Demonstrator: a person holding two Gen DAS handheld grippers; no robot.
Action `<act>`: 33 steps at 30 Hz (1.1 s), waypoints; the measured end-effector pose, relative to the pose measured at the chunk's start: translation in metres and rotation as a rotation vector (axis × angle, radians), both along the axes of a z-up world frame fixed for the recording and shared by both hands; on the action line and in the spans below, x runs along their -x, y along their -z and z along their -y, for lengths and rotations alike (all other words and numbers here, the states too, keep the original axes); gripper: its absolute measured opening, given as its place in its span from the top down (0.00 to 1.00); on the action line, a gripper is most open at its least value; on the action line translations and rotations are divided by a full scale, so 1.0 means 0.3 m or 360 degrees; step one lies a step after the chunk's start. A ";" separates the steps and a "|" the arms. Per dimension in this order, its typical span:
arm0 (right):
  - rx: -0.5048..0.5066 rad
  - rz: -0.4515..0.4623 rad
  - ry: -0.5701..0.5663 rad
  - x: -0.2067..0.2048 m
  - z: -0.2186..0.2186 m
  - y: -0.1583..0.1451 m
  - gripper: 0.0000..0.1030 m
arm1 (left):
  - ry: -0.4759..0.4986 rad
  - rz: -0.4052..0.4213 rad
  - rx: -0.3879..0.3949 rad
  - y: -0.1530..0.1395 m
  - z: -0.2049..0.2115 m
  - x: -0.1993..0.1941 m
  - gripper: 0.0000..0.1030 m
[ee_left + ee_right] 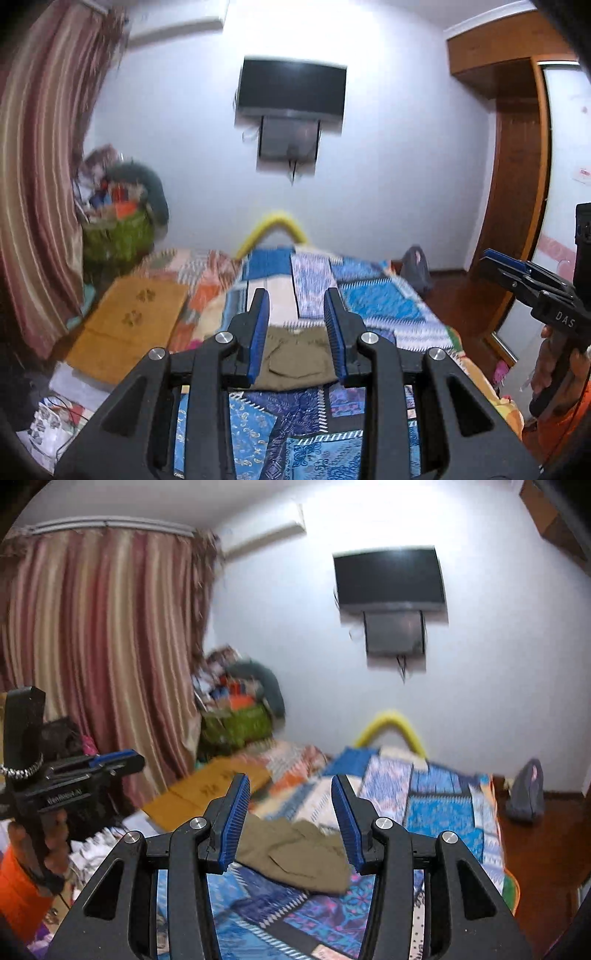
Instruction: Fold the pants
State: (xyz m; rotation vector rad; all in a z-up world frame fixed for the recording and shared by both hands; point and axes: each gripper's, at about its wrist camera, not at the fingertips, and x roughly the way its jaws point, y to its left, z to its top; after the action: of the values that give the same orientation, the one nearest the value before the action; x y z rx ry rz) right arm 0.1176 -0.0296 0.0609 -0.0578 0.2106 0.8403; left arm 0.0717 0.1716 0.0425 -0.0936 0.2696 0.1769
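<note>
The olive-green pants (297,360) are seen lying in a compact, folded bundle on the patchwork bedspread (373,295), near the foot end of the bed. In the right wrist view the pants (295,853) are shown as a rumpled, layered stack with one flap uppermost.

The left gripper (296,332) is held above the bed with its jaws spread wide. Nothing is held between the blue ribbed pads (258,332); the pants are framed in the gap but lie below, on the bedspread. The same tool is visible from the side in the right wrist view as the left gripper (118,758), grasped in the left hand (37,842).

The right gripper (290,819) is likewise held over the bed with its jaws wide apart and empty. In the left wrist view the right gripper (495,260) is seen at the right edge, held in the right hand (557,365); its jaw opening cannot be judged from that angle.

A wall-mounted television (291,88) is located on the far wall. A striped curtain (99,646) hangs at the left. A flattened cardboard sheet (129,325) rests on the bed's left side. A wooden wardrobe (517,184) stands at the right.
</note>
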 end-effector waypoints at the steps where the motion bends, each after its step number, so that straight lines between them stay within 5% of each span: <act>1: -0.0027 0.0028 -0.0010 0.037 0.013 -0.010 0.59 | -0.0013 0.0042 -0.0028 -0.013 0.029 0.042 0.70; 4: -0.0091 0.0107 -0.0017 0.136 0.044 -0.024 0.48 | -0.0034 0.0139 -0.0101 -0.036 0.107 0.159 0.59; 6: -0.0135 0.0156 -0.0003 0.189 0.062 -0.022 0.36 | -0.0043 0.0192 -0.0125 -0.041 0.151 0.223 0.35; 10: -0.0167 0.0212 0.0031 0.253 0.077 -0.008 0.20 | -0.0054 0.0247 -0.0162 -0.034 0.203 0.308 0.27; 15: -0.0172 0.0244 0.0057 0.288 0.068 0.009 0.02 | -0.0051 0.0291 -0.0133 -0.020 0.217 0.378 0.04; 33: -0.0170 0.0179 0.0088 0.314 0.081 0.066 0.00 | -0.0064 0.0263 -0.0101 0.031 0.240 0.393 0.00</act>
State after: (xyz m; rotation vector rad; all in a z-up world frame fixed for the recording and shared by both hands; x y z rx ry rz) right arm 0.0235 -0.0539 0.0411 0.0009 0.0609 0.7893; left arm -0.0463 0.0995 0.0333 -0.0506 0.0971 0.2165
